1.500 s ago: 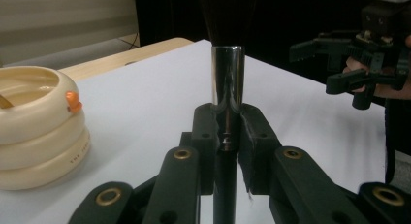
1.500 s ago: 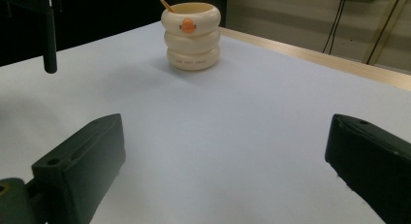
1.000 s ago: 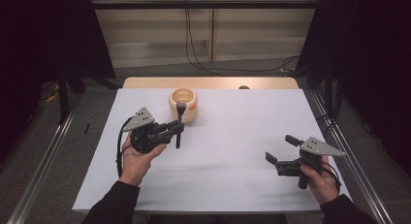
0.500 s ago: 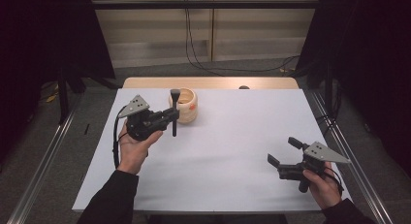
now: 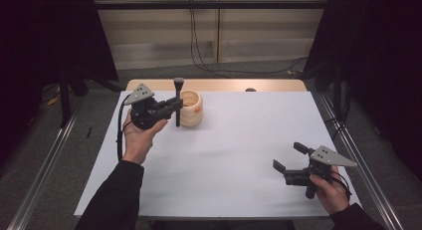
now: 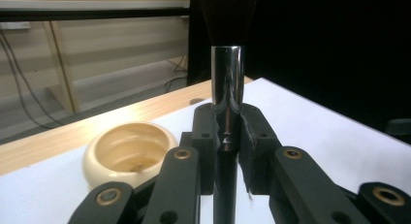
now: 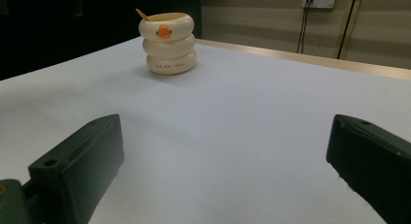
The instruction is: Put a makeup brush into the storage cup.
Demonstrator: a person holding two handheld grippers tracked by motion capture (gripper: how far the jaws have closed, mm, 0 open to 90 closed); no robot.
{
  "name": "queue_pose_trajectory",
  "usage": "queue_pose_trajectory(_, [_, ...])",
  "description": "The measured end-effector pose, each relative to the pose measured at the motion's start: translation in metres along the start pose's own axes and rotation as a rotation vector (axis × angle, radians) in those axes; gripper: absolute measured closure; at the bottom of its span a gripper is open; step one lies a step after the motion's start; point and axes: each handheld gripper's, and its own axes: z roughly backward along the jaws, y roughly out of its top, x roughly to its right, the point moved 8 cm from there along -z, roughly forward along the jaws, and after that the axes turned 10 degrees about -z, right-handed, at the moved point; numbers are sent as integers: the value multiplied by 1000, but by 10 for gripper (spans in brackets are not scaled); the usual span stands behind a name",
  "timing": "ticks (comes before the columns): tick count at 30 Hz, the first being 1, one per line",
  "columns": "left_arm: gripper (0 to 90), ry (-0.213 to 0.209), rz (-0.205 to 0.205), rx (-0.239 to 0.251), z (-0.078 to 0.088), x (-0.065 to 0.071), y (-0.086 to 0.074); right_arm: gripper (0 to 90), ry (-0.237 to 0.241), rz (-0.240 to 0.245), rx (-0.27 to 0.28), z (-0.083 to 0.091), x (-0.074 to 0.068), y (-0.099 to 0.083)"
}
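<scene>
Roughly centred: white table sheet point(image 5: 224, 155), bare apart from one item. Landmark = cream ringed cup point(image 5: 191, 108), far-left part of the sheet near the back edge, orange mark on its side; thin stick tip poking over the rim in the right gripper view.

Left gripper point(image 5: 171, 105) raised just left of the cup, clamped tight on a brush point(image 6: 226, 112): black handle below the jaws, chrome ferrule above them, dark bristles uppermost. Brush upright, lower end hanging beside the cup's left wall, seemingly touching neither sheet nor cup.

Right gripper point(image 5: 288, 157) well apart from the cup, near the front right of the sheet, jaws spread wide, gripping nothing, low over the sheet.

Probably carrying the brush to the cup for standing it inside. Doing it well: lift until the handle end clears the rim, shift over the cup mouth, keep the brush vertical, lower straight, release only once the handle is bottomed. Risk: clipping the rim and tipping the light cup.

Versus a second ago: left gripper and brush now farther back and left, brush no longer overlapping the cup front; right gripper slid slightly toward the front right corner, equally wide.
</scene>
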Motion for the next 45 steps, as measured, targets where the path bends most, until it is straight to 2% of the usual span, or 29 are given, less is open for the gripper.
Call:
queue_pose_trajectory(3, [788,14,-7,1,-3,-7,4,0,10,-7,-3,0,-1,0])
queue_pose_trajectory(4, [788,33,-3,-3,-4,-10,6,0,10,-13,-5,0,-2,-1])
queue_pose_trajectory(7, [788,30,-5,4,-8,-15,10,0,12,-11,-5,-1,-1,-1])
queue_pose_trajectory(9, [788,48,-2,5,-11,-17,13,0,14,-13,-6,-1,-1,-1])
queue_pose_trajectory(10, [788,31,-9,14,-14,-18,15,0,14,-16,-7,-1,-1,-1])
queue_pose_trajectory(11, [788,52,-10,6,-15,-20,16,0,14,-17,-6,0,-1,-1])
queue_pose_trajectory(12, [788,40,-4,18,-17,-20,17,0,19,-23,-2,0,-2,0])
queue_pose_trajectory(15, [788,57,-5,16,-25,-24,19,0,10,-14,-2,0,0,-1])
queue_pose_trajectory(16, [788,41,-5,20,-28,-25,19,0,14,-17,-1,-1,-1,-1])
queue_pose_trajectory(22, [788,68,-10,26,-40,-26,23,0,19,-22,-5,0,-1,-1])
queue_pose_trajectory(23, [788,60,-24,25,-41,-27,23,0,23,-28,-3,0,-2,-1])
queue_pose_trajectory(24, [788,61,-5,39,-44,-27,24,0,24,-28,-4,0,-3,-1])
queue_pose_trajectory(25, [788,79,-14,35,-46,-29,24,0,23,-28,-5,0,-3,-1])
queue_pose_trajectory(26, [788,76,-9,44,-48,-30,24,0,24,-24,-11,0,-2,-1])
queue_pose_trajectory(33, [788,100,14,40,-63,-41,17,0,27,-31,-8,0,-2,-1])
queue_pose_trajectory(34, [788,95,18,36,-66,-43,15,0,27,-30,-9,0,-2,-1])
queue_pose_trajectory(37, [788,114,19,13,-72,-48,8,0,24,-31,-5,0,-2,-1])
queue_pose_trajectory(40, [788,107,29,20,-76,-51,5,0,25,-30,-6,0,-2,-1])
queue_pose_trajectory(42, [788,118,36,17,-78,-52,4,0,23,-24,-9,0,-2,-2])
queue_pose_trajectory(43, [788,103,41,30,-79,-52,4,0,26,-26,-8,0,-2,-2])
queue_pose_trajectory(45, [788,113,24,13,-82,-54,0,0,24,-29,-5,0,-2,-1])
